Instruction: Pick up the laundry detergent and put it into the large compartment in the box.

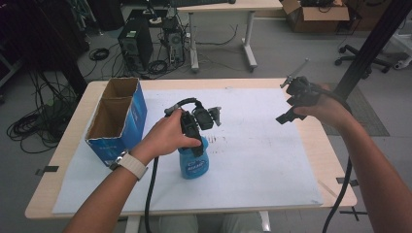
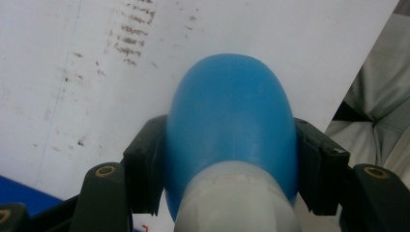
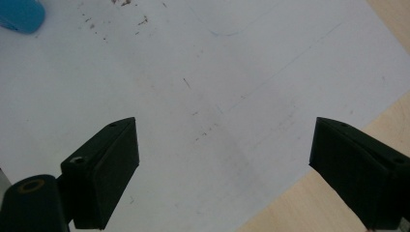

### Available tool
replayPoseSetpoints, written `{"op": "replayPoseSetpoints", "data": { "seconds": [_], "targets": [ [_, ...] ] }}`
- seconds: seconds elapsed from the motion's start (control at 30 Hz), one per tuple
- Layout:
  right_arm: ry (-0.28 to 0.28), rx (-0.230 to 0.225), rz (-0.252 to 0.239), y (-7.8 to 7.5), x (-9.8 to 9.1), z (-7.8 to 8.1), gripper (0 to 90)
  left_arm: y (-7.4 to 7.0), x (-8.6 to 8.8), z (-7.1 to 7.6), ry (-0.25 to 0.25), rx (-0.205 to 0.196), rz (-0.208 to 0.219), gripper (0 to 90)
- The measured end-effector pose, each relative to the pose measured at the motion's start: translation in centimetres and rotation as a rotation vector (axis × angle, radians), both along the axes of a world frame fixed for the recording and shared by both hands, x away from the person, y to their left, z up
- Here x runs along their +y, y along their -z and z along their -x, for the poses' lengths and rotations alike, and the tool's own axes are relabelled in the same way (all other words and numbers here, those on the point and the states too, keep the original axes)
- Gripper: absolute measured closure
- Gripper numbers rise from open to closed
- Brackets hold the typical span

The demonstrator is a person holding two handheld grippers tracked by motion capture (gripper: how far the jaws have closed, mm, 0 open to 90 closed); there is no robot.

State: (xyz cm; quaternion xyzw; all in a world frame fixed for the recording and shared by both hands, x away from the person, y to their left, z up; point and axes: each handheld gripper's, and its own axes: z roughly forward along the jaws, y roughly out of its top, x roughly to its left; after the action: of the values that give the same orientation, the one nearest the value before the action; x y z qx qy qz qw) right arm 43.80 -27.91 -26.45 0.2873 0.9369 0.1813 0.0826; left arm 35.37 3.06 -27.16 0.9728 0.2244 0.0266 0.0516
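Worktop (image 1: 301,145) under white paper sheet (image 1: 252,145). One blue bottle (image 1: 194,162) clamped in left claw (image 2: 231,159). Right claw (image 3: 222,169) spread wide, empty.

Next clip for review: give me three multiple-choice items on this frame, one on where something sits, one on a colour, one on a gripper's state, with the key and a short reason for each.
1. Where does the cardboard box stand?
A. At the table's left edge
B. At the table's right edge
C. On the floor

2. What colour is the bottle body?
A. Red
B. Green
C. Blue

3. How does the right gripper stand?
A. Shut on the bottle
B. Open, holding nothing
C. Shut on the box

Key:
1 A, the high view shows the box left of the white sheet.
2 C, the left gripper clamps a blue body.
3 B, its jaws stand wide apart over the bare sheet.
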Motion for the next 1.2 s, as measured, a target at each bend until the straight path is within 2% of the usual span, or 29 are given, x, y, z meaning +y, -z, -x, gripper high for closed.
{"op": "replayPoseSetpoints", "data": {
  "seconds": [0.2, 0.27, 0.47, 0.5, 0.53, 0.77, 0.83, 0.87, 0.97, 1.0, 1.03, 1.2],
  "targets": [
    [-0.001, -0.003, -0.003, -0.1, 0.0, 0.0, 10.5, -1.4, 0.4, 0.1, -0.036, 0.006, -0.001, 37.8],
    [0.0, -0.004, -0.003, -0.2, 0.0, 0.1, 10.5, -2.3, 0.7, 0.1, -0.073, 0.006, 0.002, 37.8],
    [-0.001, -0.006, -0.003, -0.3, 0.0, 0.2, 10.5, -3.9, 1.1, 0.3, -0.124, 0.0, -0.018, 37.8],
    [0.0, -0.007, -0.005, -0.3, 0.0, 0.2, 10.5, -4.7, 1.3, 0.2, -0.147, -0.002, -0.021, 37.8],
    [0.0, -0.007, -0.005, -0.3, 0.0, 0.2, 10.5, -4.7, 1.3, 0.2, -0.147, -0.002, -0.021, 37.8],
    [0.001, -0.011, -0.005, -0.6, -0.1, 0.4, 10.5, -8.3, 2.7, 0.1, -0.277, -0.018, -0.009, 37.8],
    [0.0, -0.011, -0.004, -0.6, -0.1, 0.4, 10.5, -9.0, 3.0, 0.0, -0.312, -0.022, -0.009, 37.8],
    [0.0, -0.011, -0.004, -0.6, -0.1, 0.4, 10.5, -9.0, 3.0, 0.0, -0.312, -0.022, -0.009, 37.8],
    [-0.002, -0.013, -0.005, -0.7, 0.0, 0.5, 10.5, -11.1, 4.0, -0.4, -0.394, -0.026, 0.004, 37.8],
    [-0.002, -0.013, -0.005, -0.7, 0.0, 0.5, 10.5, -11.1, 4.0, -0.4, -0.394, -0.026, 0.004, 37.8],
    [-0.003, -0.013, -0.005, -0.7, 0.0, 0.5, 10.5, -12.0, 4.4, -0.6, -0.416, -0.02, -0.007, 37.8],
    [-0.002, -0.01, -0.004, -0.6, -0.2, 0.5, 10.5, -14.7, 6.3, -1.1, -0.514, -0.022, 0.005, 37.8]
  ]
}}
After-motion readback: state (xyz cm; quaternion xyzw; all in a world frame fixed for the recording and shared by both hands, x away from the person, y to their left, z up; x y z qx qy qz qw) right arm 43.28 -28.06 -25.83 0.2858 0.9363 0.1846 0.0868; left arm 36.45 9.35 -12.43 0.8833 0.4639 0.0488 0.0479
